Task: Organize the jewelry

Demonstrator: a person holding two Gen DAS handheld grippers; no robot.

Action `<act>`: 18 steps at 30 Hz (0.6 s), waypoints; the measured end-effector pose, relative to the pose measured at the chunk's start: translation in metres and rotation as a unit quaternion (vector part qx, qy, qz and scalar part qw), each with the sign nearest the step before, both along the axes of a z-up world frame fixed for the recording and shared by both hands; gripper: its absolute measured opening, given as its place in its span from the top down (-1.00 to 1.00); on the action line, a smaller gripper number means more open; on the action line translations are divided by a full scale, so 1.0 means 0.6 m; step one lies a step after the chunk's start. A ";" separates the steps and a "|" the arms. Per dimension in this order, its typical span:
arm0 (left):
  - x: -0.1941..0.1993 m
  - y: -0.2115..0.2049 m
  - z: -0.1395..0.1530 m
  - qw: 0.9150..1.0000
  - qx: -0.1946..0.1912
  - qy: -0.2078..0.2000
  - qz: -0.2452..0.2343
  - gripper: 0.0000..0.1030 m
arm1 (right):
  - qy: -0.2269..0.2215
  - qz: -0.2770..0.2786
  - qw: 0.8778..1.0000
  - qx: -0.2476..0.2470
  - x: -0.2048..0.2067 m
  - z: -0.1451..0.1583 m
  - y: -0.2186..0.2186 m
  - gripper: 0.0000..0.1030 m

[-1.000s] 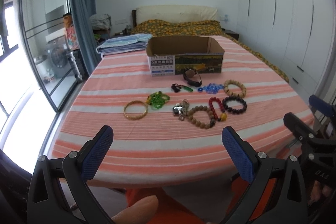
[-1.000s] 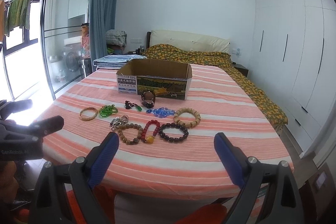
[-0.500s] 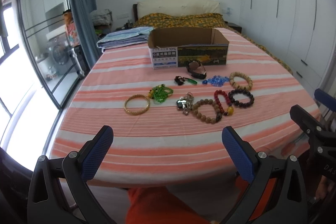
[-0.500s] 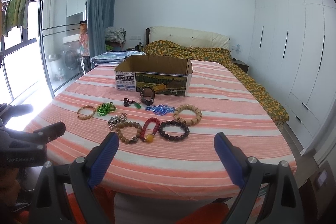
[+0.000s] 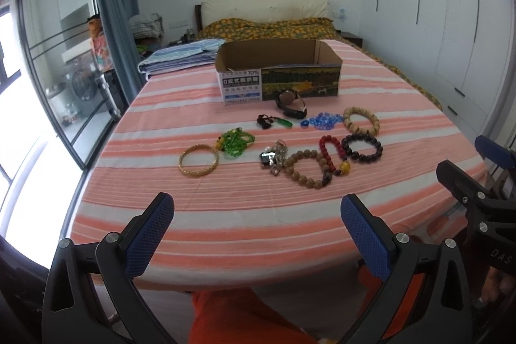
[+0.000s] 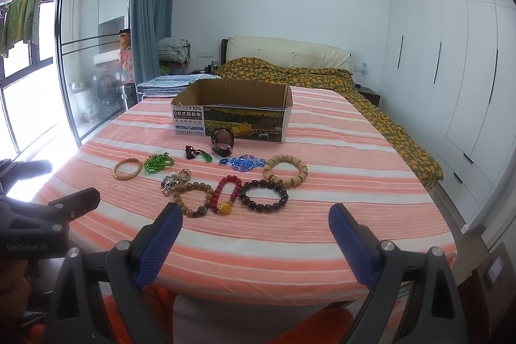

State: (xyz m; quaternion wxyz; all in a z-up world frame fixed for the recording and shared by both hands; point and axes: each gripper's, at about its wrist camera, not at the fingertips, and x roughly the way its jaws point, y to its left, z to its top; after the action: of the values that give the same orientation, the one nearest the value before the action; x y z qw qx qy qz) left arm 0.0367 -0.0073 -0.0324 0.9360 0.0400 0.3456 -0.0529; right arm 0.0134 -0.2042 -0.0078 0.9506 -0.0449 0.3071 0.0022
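Note:
Jewelry lies spread on a striped bedspread: a gold bangle, green beads, a black watch, blue beads, a light wooden bracelet, a dark bead bracelet, a red bead bracelet, a brown bead bracelet and a metal cluster. An open cardboard box stands behind them. My left gripper and right gripper are open and empty, near the bed's front edge. The dark bracelet lies closest to the right gripper.
Folded blue-striped cloth lies at the bed's back left. A yellow patterned quilt covers the head end. A glass sliding door is on the left and white wardrobes on the right.
Both grippers have moved forward and up toward the bed, so the jewelry appears closer. Both stay open.

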 end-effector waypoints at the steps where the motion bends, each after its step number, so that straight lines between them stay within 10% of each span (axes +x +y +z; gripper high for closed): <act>1: 0.002 0.001 -0.001 1.000 -0.001 0.001 0.000 -0.99 | 0.000 -0.001 1.000 0.000 0.000 0.000 0.000 -0.83; 18: 0.011 0.015 -0.013 1.000 -0.009 0.011 0.014 -0.99 | 0.006 0.011 1.000 -0.006 0.007 -0.005 0.011 -0.83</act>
State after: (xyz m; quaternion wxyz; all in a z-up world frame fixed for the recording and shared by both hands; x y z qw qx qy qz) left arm 0.0435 0.0019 -0.0403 0.9333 0.0262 0.3555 -0.0434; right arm 0.0178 -0.1978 -0.0106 0.9484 -0.0536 0.3124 0.0107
